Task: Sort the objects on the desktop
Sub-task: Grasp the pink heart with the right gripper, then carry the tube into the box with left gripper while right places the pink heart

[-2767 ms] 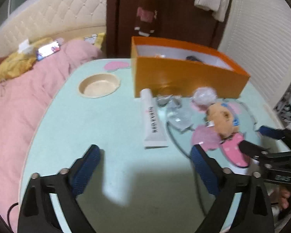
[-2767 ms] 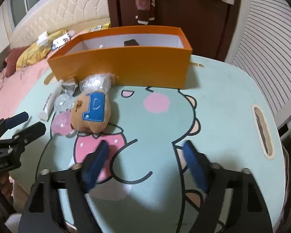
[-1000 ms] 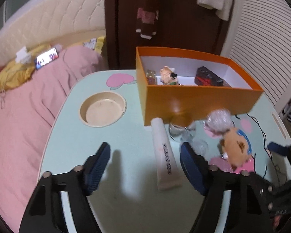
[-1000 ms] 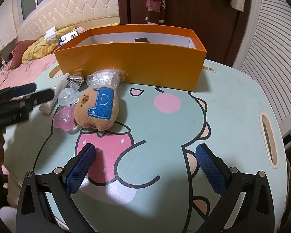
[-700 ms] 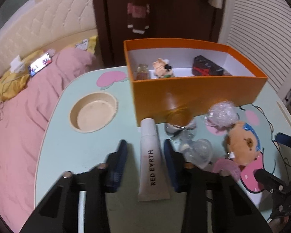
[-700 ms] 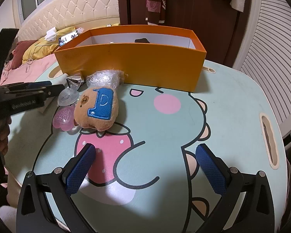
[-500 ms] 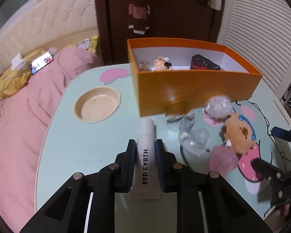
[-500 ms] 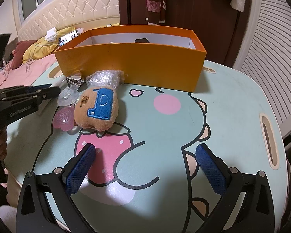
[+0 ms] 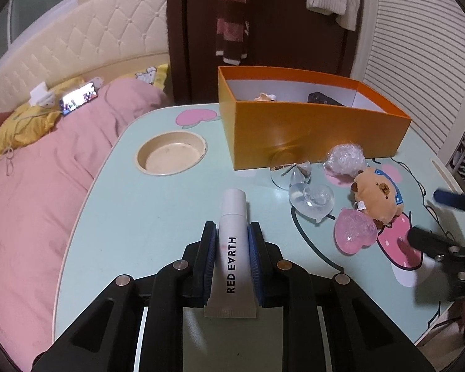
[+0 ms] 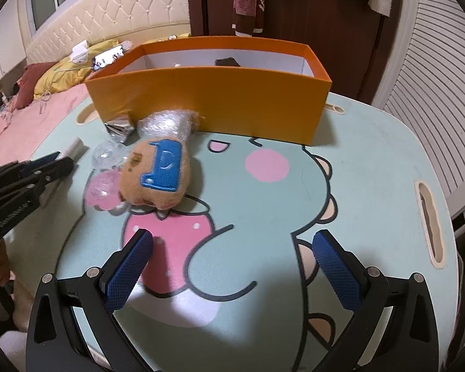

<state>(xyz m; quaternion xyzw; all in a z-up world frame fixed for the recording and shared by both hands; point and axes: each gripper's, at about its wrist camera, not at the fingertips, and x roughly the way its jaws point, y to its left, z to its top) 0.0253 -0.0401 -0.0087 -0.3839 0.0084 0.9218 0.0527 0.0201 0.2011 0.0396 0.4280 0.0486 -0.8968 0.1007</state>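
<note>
Bedroom clutter frames the left wrist view: a pink duvet [image 9: 40,192] lies along the left edge of the mint table [image 9: 145,217], and an orange box [image 9: 310,130] stands toward its far edge with a few things already inside. Nearer, the left gripper [image 9: 232,249] has its blue pads pressed on both sides of a white tube [image 9: 232,248], whose cap points toward the box while its crimped end lies back between the arms. A clear heart [image 9: 313,200], a pink heart [image 9: 353,235] and a plush toy [image 9: 376,193] lie close together to the right. From the right wrist view, the right gripper [image 10: 232,263] hangs wide and empty over the table's near middle, the plush toy [image 10: 158,173] just beyond it and the orange box [image 10: 207,102] behind. The likely risk is the soft tube: a squeeze on its body could let it slide or sag during the lift, and a low carry might catch the cap on the box's near wall.
</note>
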